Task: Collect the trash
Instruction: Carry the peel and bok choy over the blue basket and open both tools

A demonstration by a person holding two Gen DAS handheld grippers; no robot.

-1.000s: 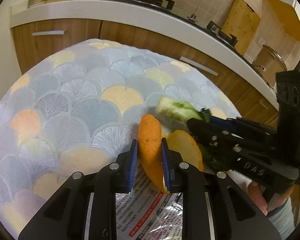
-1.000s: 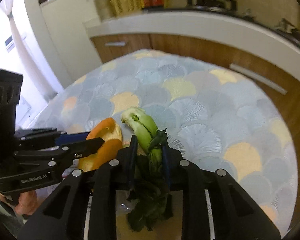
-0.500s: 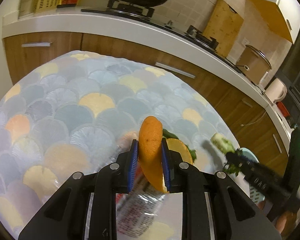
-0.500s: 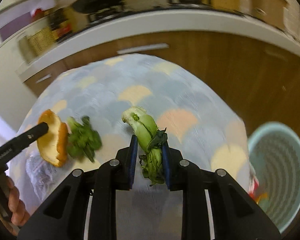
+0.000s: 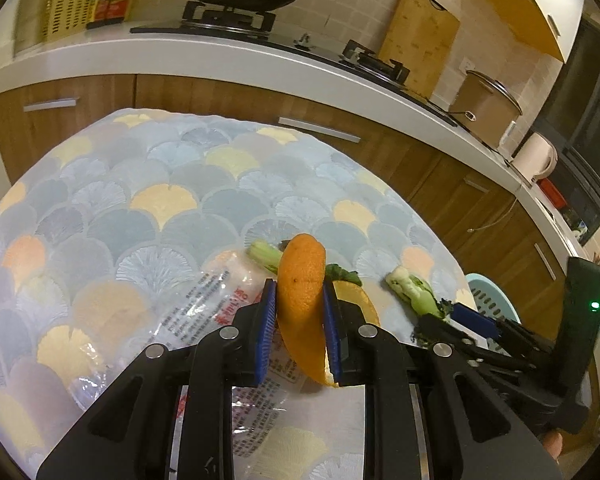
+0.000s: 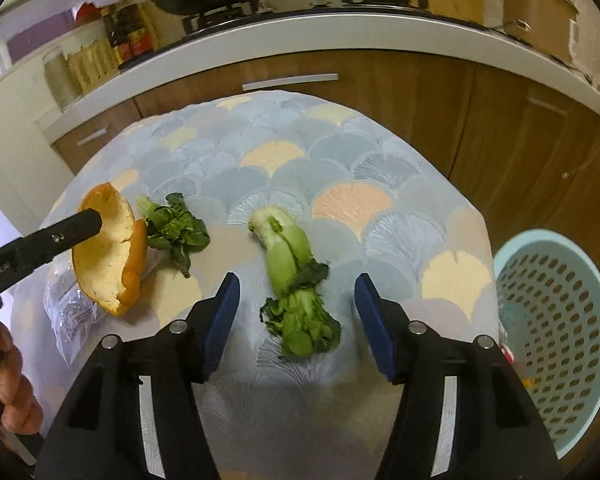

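Bok choy stalk [image 6: 294, 280] lies on the tablecloth [image 6: 380, 168] between the spread-wide fingers of the right gripper [image 6: 296, 300], its long axis running forward along them, pale root end farthest. To the left, the left gripper [image 5: 299, 320] is clamped on an orange peel [image 5: 302, 300]. Beyond sit loose greens [image 6: 176, 228] and a plastic wrapper [image 5: 204, 312]; the blue basket [image 6: 556, 320] waits off the table's right edge.

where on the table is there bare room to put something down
The far half of the tablecloth toward the cabinets is bare, as is the right strip between the bok choy stalk and blue basket. It is crowded near-left: orange peel, loose greens, plastic wrapper.
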